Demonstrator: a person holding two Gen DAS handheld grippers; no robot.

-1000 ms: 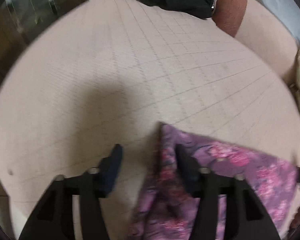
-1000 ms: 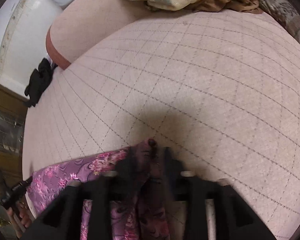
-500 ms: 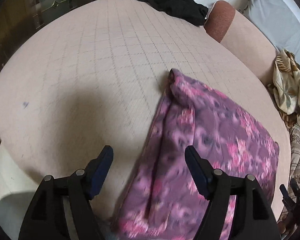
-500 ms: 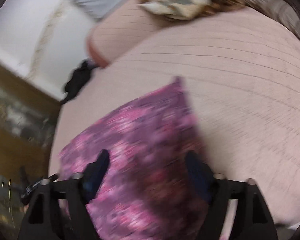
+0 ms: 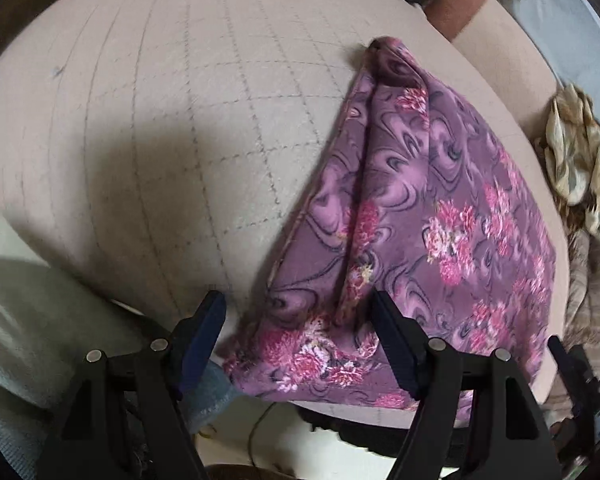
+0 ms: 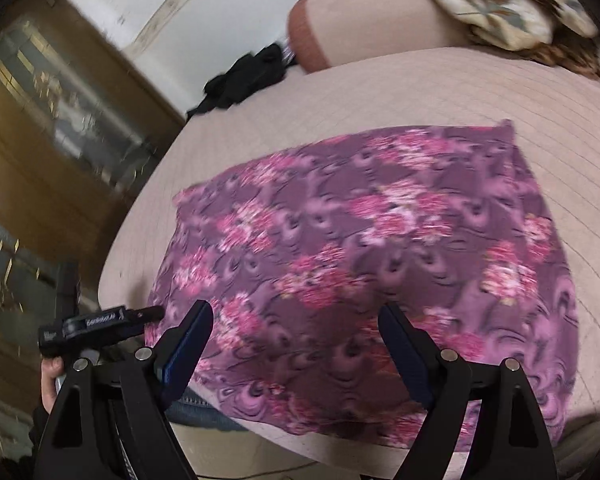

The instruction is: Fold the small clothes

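Both grippers have let go and pulled back toward the near edge of the bed. A second ago the right gripper (image 6: 296, 334) was pinched on a corner of the purple floral cloth (image 6: 380, 240) far out on the quilt, with the left gripper (image 5: 300, 330) open beside the other corner; now both have fingers spread wide with nothing between them.

The cloth lies on the pink quilted bedspread (image 5: 160, 128), spread ahead of both grippers. Its near hem hangs over the bed edge just below the fingers. From the left wrist view, the far corner (image 5: 384, 46) is bunched into a small peak, and a long ridge runs from it down toward the left gripper's right finger (image 5: 392, 340), so the layer isn't flat.

Judgement: one fold has just been laid and released. The cloth looks doubled, roughly rectangular from the right wrist view. Next probably smoothing the ridge or regrasping an edge for another fold; the crease could get locked in otherwise.

Elsewhere: a black garment (image 6: 244, 78) well beyond the cloth, a patterned pillow (image 6: 504, 4) at the far right.
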